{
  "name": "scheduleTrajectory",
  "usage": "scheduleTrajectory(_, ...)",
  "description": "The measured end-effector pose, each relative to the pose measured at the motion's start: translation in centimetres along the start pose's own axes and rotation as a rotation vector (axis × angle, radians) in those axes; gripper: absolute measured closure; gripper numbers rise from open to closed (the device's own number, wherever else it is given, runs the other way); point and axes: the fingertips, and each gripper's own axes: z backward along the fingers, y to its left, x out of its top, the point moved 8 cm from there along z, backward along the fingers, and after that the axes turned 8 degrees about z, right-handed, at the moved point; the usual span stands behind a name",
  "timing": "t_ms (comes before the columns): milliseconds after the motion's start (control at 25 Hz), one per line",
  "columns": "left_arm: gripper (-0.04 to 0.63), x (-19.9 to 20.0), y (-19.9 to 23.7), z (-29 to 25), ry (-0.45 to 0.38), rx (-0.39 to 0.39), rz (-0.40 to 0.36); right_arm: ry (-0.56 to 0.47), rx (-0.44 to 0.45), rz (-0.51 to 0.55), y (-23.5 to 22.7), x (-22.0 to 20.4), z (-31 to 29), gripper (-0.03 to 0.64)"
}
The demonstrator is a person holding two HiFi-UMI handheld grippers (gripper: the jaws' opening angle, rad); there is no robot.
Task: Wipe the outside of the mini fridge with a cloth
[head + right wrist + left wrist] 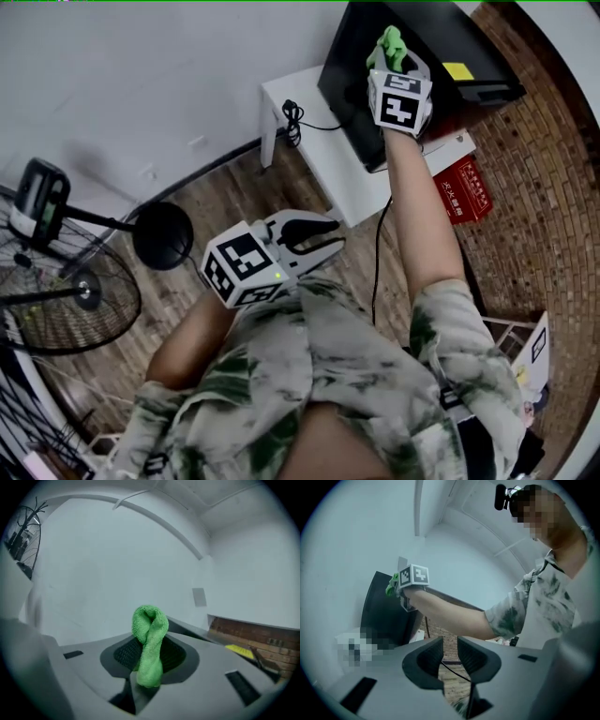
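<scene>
Was bright, soft and even, without hard shadows. Curved and went dark at the corners. Looked a bit blurry in both gripper views.

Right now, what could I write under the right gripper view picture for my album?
The right gripper pinches a bunched green cloth between its jaws, facing a white wall.

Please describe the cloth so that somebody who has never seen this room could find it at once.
Look for the black fridge on the low white table by the wall. At the fridge is the right claw, shut on the cloth. The cloth is a folded bundle, the only bright green thing there.
</scene>
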Motion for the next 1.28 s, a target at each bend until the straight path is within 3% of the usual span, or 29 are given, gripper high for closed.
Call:
scheduleTrajectory(160,0.489,-0.3,0.0,0.6,-0.012,0.011,0.007,-0.027,-0.077,0.054,-1.2,2.2,-1.5,0.499)
scheduleTrajectory(360,0.489,-0.5,0.2,1.1,-0.019,0.030,0.021,0.047,-0.096,0.089,-0.6,0.1,-3.2,0.499)
scheduleTrajectory(560,0.489,-0.6,0.7,1.5,-0.022,0.054,0.030,0.103,-0.059,0.148,1.7,-2.5,-4.5,0.499)
scheduleTrajectory(1280,0.489,-0.5,2.9,1.4,-0.018,0.124,0.070,0.324,0.116,0.210,9.5,-16.3,-7.4,0.500)
